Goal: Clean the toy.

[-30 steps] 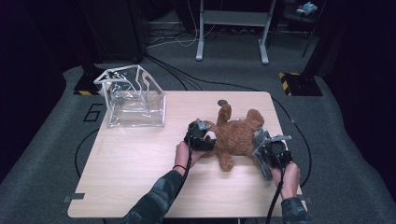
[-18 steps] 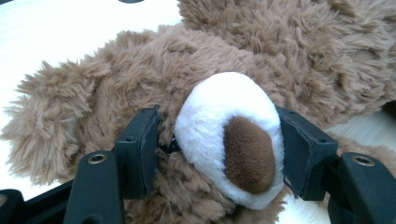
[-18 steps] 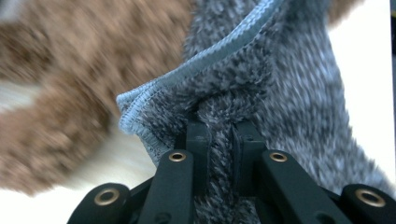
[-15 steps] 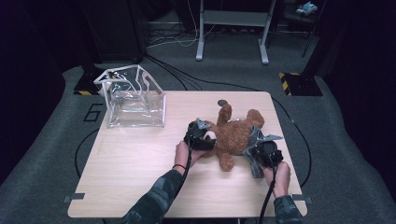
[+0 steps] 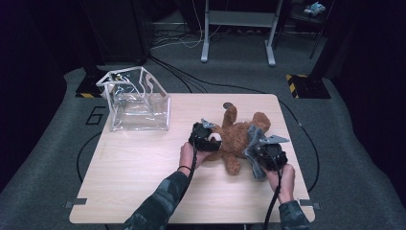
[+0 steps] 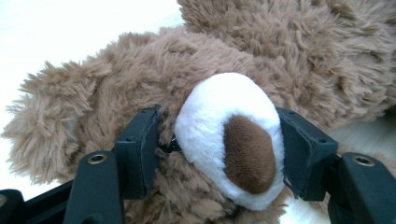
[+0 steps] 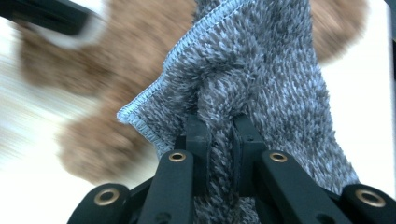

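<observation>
A light wooden table (image 5: 143, 182) seen from above. At its far left corner stands a clear plastic bag (image 5: 136, 103), open-topped and seemingly empty. Near the middle, the left gripper (image 5: 207, 138) clamps the white muzzle (image 6: 231, 140) of a brown teddy bear (image 5: 237, 136) lying on its back right of centre. Just right, the right gripper (image 5: 262, 152) pinches a fold of grey fuzzy cloth (image 7: 261, 79) tightly, held against the bear's side. Judging by this, wiping the bear seems under way; how much of it remains to be wiped cannot be told.
</observation>
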